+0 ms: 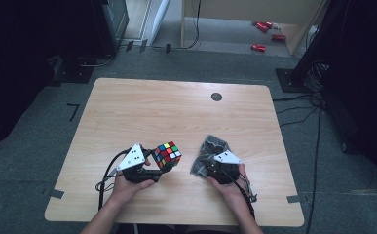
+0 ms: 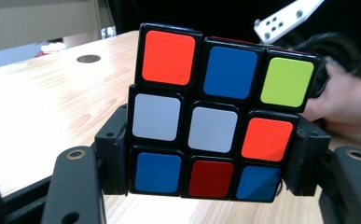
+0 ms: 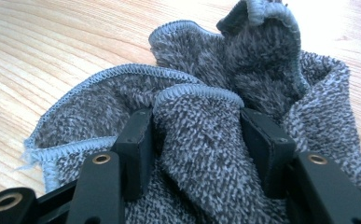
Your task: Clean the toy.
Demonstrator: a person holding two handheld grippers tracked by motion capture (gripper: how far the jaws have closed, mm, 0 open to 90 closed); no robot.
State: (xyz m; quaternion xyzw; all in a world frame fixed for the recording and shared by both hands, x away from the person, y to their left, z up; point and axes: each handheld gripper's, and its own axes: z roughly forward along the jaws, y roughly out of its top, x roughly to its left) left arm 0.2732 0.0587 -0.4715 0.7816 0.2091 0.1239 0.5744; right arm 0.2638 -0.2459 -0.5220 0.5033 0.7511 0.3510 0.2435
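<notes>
Cube: my left gripper [image 1: 153, 162] holds the cube [image 1: 167, 154] just off the counter [image 1: 176, 112], lower centre of the high view, tilted, with one corner pointing down.
Cube face: in the left gripper view the cube [image 2: 218, 112] shows a top row of orange, blue and green, a middle row of white, white and orange, and a bottom row of blue, red and blue.
Left gripper: its jaws press on the cube's two lower sides, one pad at each side of the bottom rows, so I have the cube pinched firmly; left gripper [image 2: 211, 163].
Left hand: my left hand [image 1: 127, 181] wraps the gripper's body at lower left of the high view, with its cable looping to the left.
Cloth: a grey cloth [image 1: 211, 152] lies bunched on the counter at lower right of centre in the high view, well apart from the cube.
Right gripper: my right gripper [image 1: 214, 163] sits down in the cloth; in the right gripper view a raised fold of cloth [image 3: 201, 126] stands between the jaws, and both pads touch its sides, so I am pinching that fold; right gripper [image 3: 194, 140].
Cloth edge: a pale stitched hem runs along the cloth's left edge and over the fold top in the right gripper view.
Right hand: my right hand [image 1: 227, 183] grips the gripper from below in the high view.
Counter mark: a small dark round disc [image 1: 216, 96] sits in the counter at upper right of centre.
</notes>
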